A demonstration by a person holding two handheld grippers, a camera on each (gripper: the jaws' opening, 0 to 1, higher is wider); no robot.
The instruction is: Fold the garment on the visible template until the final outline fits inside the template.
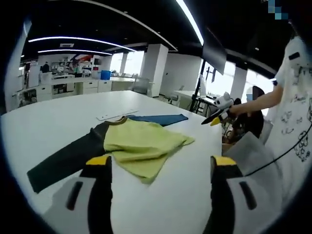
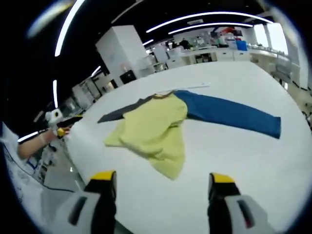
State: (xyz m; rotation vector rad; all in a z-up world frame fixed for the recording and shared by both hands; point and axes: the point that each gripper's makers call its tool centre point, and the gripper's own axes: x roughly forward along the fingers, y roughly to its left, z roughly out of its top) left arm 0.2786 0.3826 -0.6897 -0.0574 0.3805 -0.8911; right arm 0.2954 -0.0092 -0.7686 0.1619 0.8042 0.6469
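1. One garment point(image 1: 141, 141) lies on the white table point(image 1: 63, 117). It has a yellow-green body, one dark grey sleeve point(image 1: 68, 158) and one blue sleeve point(image 1: 158, 119). In the left gripper view it sits just above centre, the grey sleeve running out toward 8 o'clock and the blue one toward 1 o'clock.
2. In the right gripper view the same garment point(image 2: 156, 129) lies at centre; its blue sleeve point(image 2: 234, 114) stretches toward 3 o'clock and its grey sleeve point(image 2: 122, 112) toward 10 o'clock. The yellow-green body is rumpled and partly doubled over.
3. One thin white strip point(image 1: 116, 116) lies flat on the table just past the collar, at 11 o'clock from the garment in the left gripper view. I cannot tell whether it is part of the template.
4. Two grippers, each with two yellow-tipped black jaws. The left gripper point(image 1: 161, 163) has its jaws spread wide with nothing between them, over the near table edge at 6 o'clock.
5. The right gripper point(image 2: 160, 181) is likewise spread and holds nothing, short of the garment's hem. It also shows at 3 o'clock in the left gripper view, held in a hand point(image 1: 239, 109).
6. One person in a white printed shirt point(image 1: 297, 107) stands at 3 o'clock; the print is too small to read.
7. No readable brand or label anywhere.
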